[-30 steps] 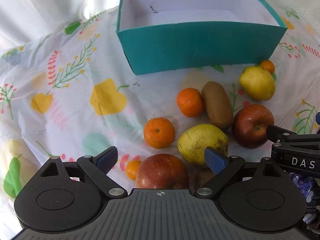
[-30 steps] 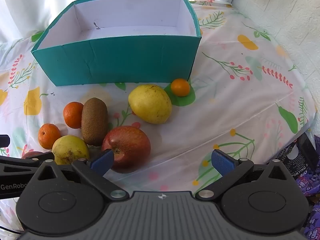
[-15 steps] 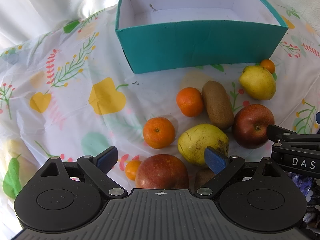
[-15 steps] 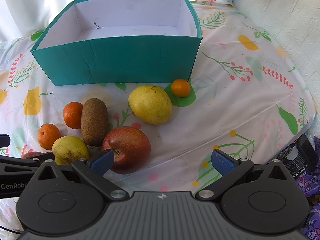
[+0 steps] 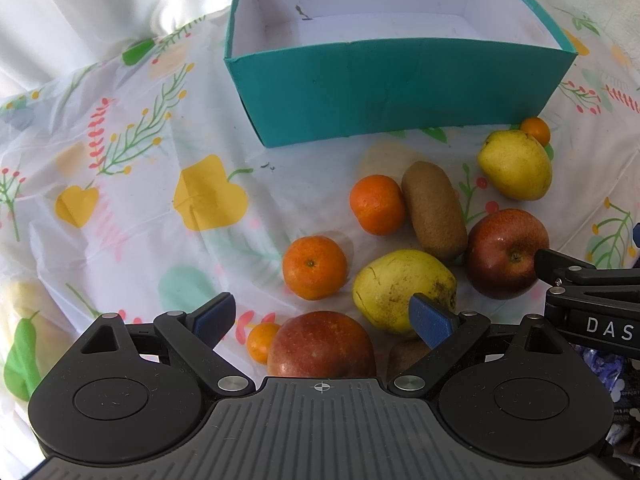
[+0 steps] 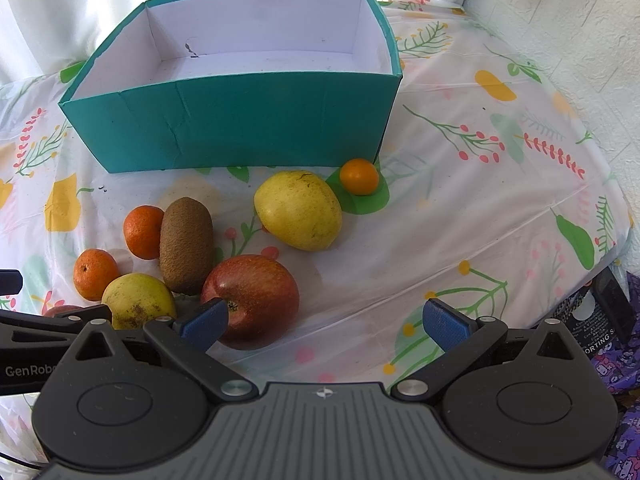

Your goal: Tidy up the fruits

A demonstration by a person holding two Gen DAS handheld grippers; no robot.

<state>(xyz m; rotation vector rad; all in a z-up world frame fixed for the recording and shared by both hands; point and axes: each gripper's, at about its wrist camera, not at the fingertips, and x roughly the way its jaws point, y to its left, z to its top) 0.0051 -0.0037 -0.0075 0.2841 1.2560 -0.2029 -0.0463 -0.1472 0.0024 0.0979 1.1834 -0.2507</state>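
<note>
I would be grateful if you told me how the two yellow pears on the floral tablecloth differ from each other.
The yellow pear near the teal box has fairly clean skin, while the yellow pear beside the brown kiwi shows dark brown blemishes. The first lies apart beside a small orange kumquat; the second sits crowded among the kiwi, a tangerine and a red apple. Both rest on the tablecloth, outside the box, ungrasped.
</note>
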